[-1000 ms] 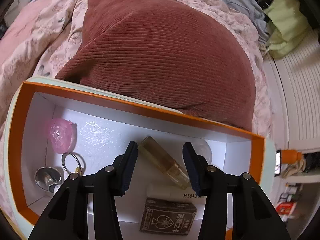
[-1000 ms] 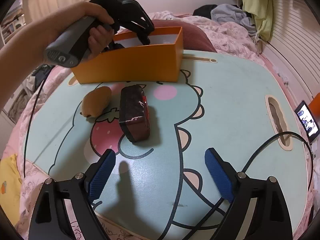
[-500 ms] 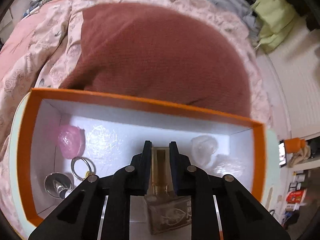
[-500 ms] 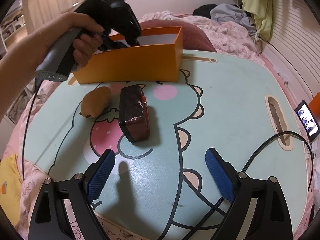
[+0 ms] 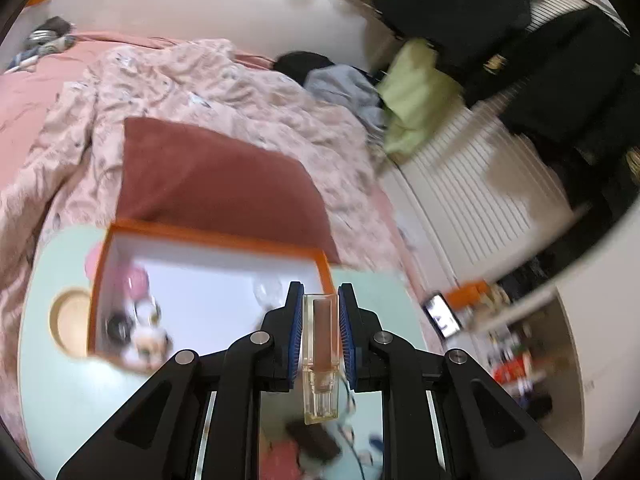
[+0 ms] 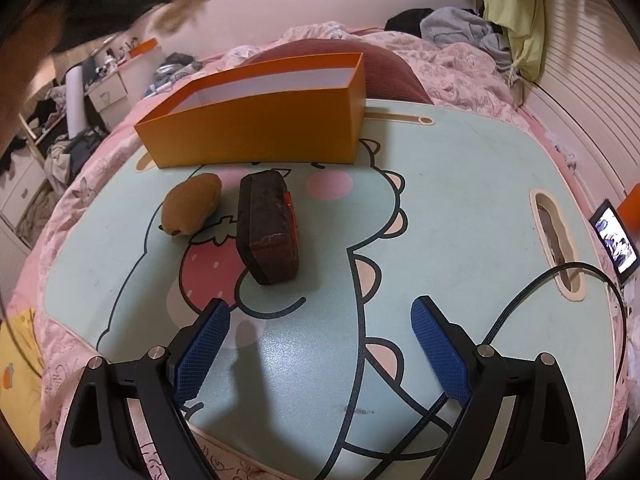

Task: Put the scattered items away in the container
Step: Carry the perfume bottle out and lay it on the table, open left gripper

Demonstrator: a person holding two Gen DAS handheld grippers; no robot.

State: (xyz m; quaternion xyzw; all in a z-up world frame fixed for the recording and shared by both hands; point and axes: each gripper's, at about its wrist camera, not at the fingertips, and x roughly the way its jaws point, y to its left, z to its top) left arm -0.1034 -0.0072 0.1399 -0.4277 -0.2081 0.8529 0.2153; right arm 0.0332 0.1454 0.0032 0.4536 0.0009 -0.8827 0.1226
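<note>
My left gripper is shut on a clear slim tube with a brown core, held in the air above the near right corner of the orange box. Blurred inside the box lie a pink item and metal pieces. In the right wrist view the orange box stands at the back of the mint cartoon table. In front of it lie a brown plush lump and a dark block-shaped pouch. My right gripper hovers open over the table's near part, with nothing between its fingers.
A black cable runs across the table's right side near a handle slot. A lit phone leans off the right edge. A dark red cushion and pink bedding lie behind the box.
My left gripper closed on the tube inside the box, then rose and tilted up, carrying the tube out of it. The right gripper stayed still.
</note>
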